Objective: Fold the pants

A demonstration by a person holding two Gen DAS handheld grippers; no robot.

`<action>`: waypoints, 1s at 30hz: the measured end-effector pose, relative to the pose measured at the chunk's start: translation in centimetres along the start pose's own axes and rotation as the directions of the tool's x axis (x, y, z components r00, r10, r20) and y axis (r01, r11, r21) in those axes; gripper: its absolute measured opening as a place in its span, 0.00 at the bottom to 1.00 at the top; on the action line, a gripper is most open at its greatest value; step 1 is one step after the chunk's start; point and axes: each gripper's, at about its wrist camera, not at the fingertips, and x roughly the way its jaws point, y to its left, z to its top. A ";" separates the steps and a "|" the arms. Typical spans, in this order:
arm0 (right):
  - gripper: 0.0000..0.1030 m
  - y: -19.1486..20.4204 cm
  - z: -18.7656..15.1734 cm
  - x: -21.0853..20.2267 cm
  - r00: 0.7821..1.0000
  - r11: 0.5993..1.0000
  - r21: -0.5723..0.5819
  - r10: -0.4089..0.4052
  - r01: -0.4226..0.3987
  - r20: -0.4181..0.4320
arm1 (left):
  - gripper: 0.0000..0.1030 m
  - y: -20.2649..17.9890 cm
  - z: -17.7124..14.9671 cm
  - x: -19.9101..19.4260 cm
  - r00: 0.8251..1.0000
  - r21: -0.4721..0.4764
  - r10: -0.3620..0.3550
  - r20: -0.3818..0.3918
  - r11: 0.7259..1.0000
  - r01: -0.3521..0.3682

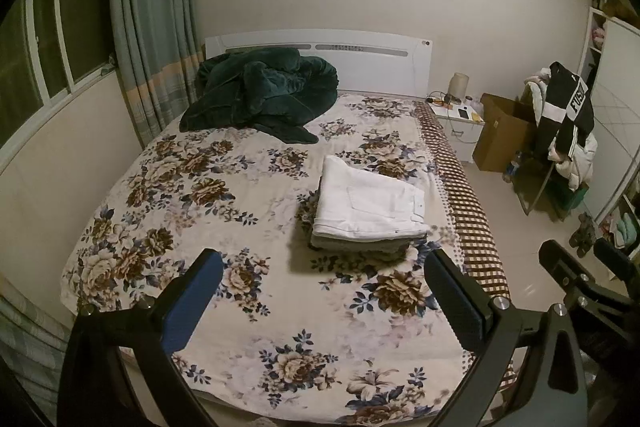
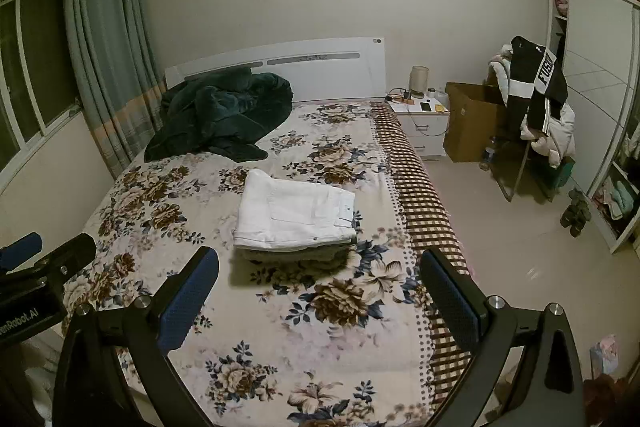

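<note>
While both tongs hang above the near end of the bed, the white pants lie folded into a flat rectangle on top of a small stack of other folded clothes, toward the right side of the flowered bedspread. Their long axis runs across the bed, roughly left to right: the rounded fold faces the window side, and the waistband end with its small tag and a back pocket points to the checked border along the bed's right edge. The left gripper is spread wide with nothing between its blue-padded fingers; the pants sit ahead of it and slightly right of centre, well apart from the tips. The right gripper is likewise wide open and empty, and the pants lie ahead of it, a little left of centre, clear of its fingers. A rumpled dark green blanket is heaped by the white headboard, well beyond the stack, with a nightstand just beside the bed's far right corner
</note>
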 end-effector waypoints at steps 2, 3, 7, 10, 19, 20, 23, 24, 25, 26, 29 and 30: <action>0.99 0.0 0.0 0.0 1.000 1.000 -0.002 0.001 -0.001 0.005 | 1.00 0.0 0.0 0.0 1.000 -0.002 0.003 0.001 1.000 -0.003; 0.99 0.1 0.0 0.2 1.000 1.000 -0.003 -0.001 0.001 0.007 | 1.00 0.2 0.1 0.3 1.000 -0.003 0.002 0.000 1.000 -0.002; 0.99 0.1 0.4 0.2 1.000 1.000 -0.003 -0.002 0.002 0.013 | 1.00 0.6 0.1 0.4 1.000 -0.001 0.011 -0.005 1.000 -0.011; 0.99 0.4 0.5 0.3 1.000 1.000 -0.004 0.000 0.000 0.012 | 1.00 0.6 0.1 0.5 1.000 -0.001 0.018 -0.006 1.000 -0.018; 1.00 0.7 0.7 0.6 1.000 1.000 -0.009 0.005 -0.005 0.004 | 1.00 0.7 -0.2 0.6 1.000 0.006 0.026 -0.016 1.000 -0.025; 1.00 0.7 0.7 0.6 1.000 1.000 -0.010 0.004 -0.004 0.003 | 1.00 0.8 -0.3 0.6 1.000 0.006 0.024 -0.016 1.000 -0.024; 1.00 0.8 0.7 0.6 1.000 1.000 -0.006 0.004 -0.004 0.002 | 1.00 0.8 -0.3 0.7 1.000 0.008 0.024 -0.015 1.000 -0.024; 1.00 0.8 0.7 0.8 1.000 1.000 -0.007 0.005 -0.005 0.002 | 1.00 0.8 -0.3 0.7 1.000 0.008 0.022 -0.015 1.000 -0.022; 1.00 0.8 0.7 0.8 1.000 1.000 -0.005 0.006 -0.006 0.001 | 1.00 0.8 -0.3 0.6 1.000 0.008 0.023 -0.013 1.000 -0.023; 1.00 0.8 0.7 0.8 1.000 1.000 -0.006 0.006 -0.006 0.000 | 1.00 0.8 -0.3 0.7 1.000 0.010 0.025 -0.015 1.000 -0.025; 1.00 0.8 0.5 1.2 1.000 1.000 -0.006 0.009 -0.009 -0.005 | 1.00 0.9 -0.3 0.7 1.000 0.011 0.023 -0.015 1.000 -0.023; 1.00 0.9 0.5 1.2 1.000 1.000 -0.005 0.008 -0.008 -0.004 | 1.00 0.9 -0.2 0.7 1.000 0.009 0.023 -0.014 1.000 -0.023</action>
